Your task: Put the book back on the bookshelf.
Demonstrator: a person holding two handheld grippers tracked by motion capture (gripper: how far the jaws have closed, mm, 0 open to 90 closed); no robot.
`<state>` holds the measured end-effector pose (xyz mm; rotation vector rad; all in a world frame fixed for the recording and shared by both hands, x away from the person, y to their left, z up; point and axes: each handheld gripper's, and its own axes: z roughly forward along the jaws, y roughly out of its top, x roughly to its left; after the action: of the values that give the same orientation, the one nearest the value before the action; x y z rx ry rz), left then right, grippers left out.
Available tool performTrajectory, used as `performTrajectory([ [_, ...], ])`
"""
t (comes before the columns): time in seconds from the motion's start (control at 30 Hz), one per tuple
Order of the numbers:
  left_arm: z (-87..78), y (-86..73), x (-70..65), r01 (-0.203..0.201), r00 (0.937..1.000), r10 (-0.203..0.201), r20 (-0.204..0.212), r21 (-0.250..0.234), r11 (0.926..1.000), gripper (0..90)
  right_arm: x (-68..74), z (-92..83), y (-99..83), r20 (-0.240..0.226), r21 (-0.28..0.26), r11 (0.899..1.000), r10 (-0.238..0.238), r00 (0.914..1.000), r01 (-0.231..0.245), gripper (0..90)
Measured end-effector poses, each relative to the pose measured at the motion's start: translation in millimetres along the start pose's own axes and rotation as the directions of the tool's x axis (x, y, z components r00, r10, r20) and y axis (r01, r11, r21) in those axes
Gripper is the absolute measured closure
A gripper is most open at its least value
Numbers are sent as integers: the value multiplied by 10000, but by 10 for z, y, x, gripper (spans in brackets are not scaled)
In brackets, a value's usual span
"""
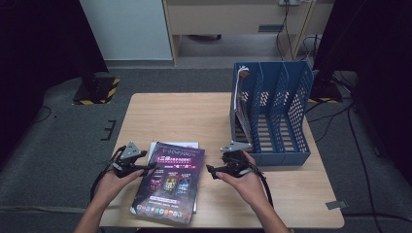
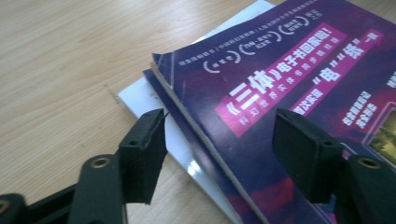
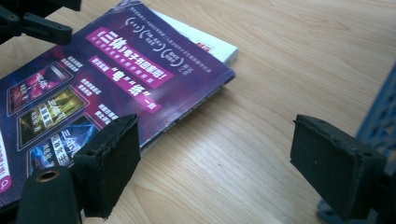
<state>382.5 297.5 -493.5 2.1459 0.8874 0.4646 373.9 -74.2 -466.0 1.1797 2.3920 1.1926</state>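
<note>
The counter [image 1: 204, 116] is pale wood and stands on grey carpet, with dark curtains at both sides, a black stand foot with yellow-and-black stripes [image 1: 97, 91] off its far left corner, and cables on the floor to the right. A blue file rack [image 1: 274, 114] with three slots stands at the far right of the counter; its leftmost slot holds some papers. A purple magazine [image 1: 170, 182] lies flat near the front edge, left of centre, on top of a white booklet [image 1: 160, 144] whose far edge peeks out.

The high view gives the whole layout and both forearms coming in from the front. The left gripper view shows up close that the magazine's left edge overhangs a second purple cover and the white booklet beneath, stepped like a stack. The right gripper view shows the magazine's far right corner, the booklet's corner behind it, bare wood, and a sliver of the rack at the right.

The left tool [image 2: 219, 140] sits at the magazine's left edge, about half open, one jaw over the booklet's edge and the other over the cover; the pads do not press on anything. The right tool [image 3: 215, 163] stands wide open and empty just right of the magazine, over bare wood, between magazine and rack.
</note>
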Motion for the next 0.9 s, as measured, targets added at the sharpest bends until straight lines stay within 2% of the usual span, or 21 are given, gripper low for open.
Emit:
performTrajectory([
  [0.1,24,6,4,187,9995,-187,265,29,9998,372,49,47,11,-159,56,10000,-15,9999,16,162],
  [0.2,38,-1,-2,166,9991,-173,377,178,9997,408,83,100,12,-176,157,9997,-194,9997,196,161],
  [0.3,51,-1,-12,184,9987,-195,466,242,9995,422,105,126,17,-233,202,9997,-140,9996,145,162],
  [0.33,81,-5,-23,192,9986,-211,476,400,9990,426,131,159,24,-282,282,9995,-107,9995,115,162],
  [0.4,93,-5,-22,253,9981,-274,557,385,9989,430,147,198,27,-328,223,9995,-238,9992,245,161],
  [0.67,118,-16,-20,438,9964,-463,715,363,9984,398,212,310,29,-422,368,9987,-331,9986,346,159],
  [0.77,126,-29,-12,658,9944,-683,808,339,9973,386,214,331,28,-455,403,9985,-340,9984,359,157],
  [0.9,132,-32,-2,701,9947,-725,732,354,9969,349,210,360,21,-437,497,9982,-325,9985,347,157],
])
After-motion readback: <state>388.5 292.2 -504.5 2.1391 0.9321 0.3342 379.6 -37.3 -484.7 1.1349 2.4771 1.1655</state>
